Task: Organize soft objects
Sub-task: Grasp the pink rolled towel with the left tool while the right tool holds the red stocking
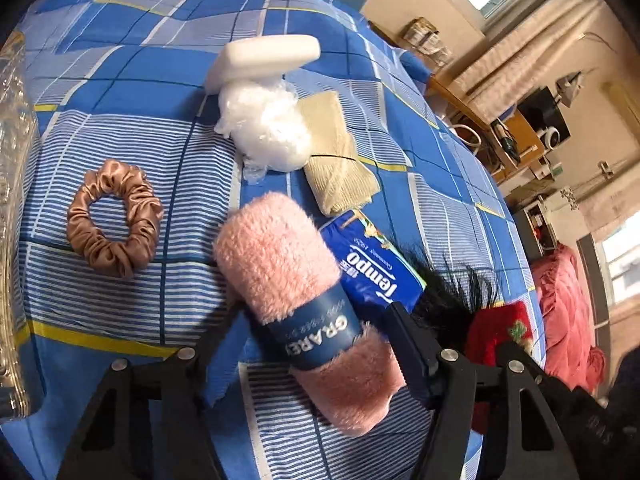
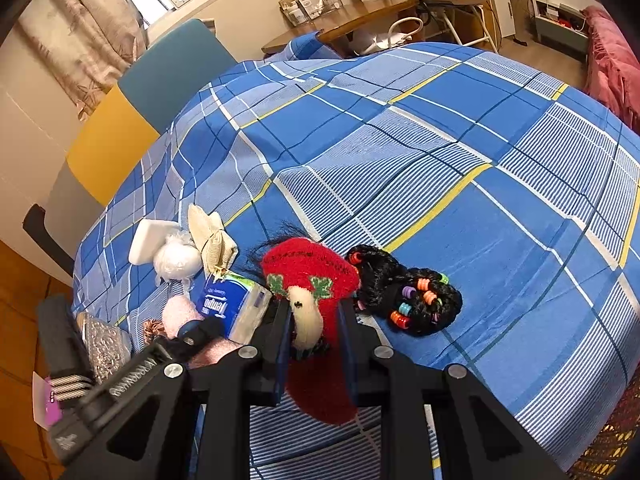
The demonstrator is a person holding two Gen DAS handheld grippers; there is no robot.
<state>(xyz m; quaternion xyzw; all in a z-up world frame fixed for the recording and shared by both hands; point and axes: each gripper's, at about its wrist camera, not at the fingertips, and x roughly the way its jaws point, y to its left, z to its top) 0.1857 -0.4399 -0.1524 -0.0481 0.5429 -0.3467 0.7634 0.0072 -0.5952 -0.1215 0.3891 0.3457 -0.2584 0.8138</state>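
- left gripper tilts down over the bed, jaws apart astride the pink towel roll, right pad touching, left unclear.
- right gripper angles down, clamped on the red knitted toy.

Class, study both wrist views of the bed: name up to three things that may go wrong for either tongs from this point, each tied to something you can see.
1. The left tongs straddle the pink towel roll near one end, so it may tilt or slip if lifted.
2. The Tempo tissue pack touches that roll, so it might get dragged along.
3. The right tongs pinch the red knitted sock beside the black braided hairpiece, whose strands could snag.
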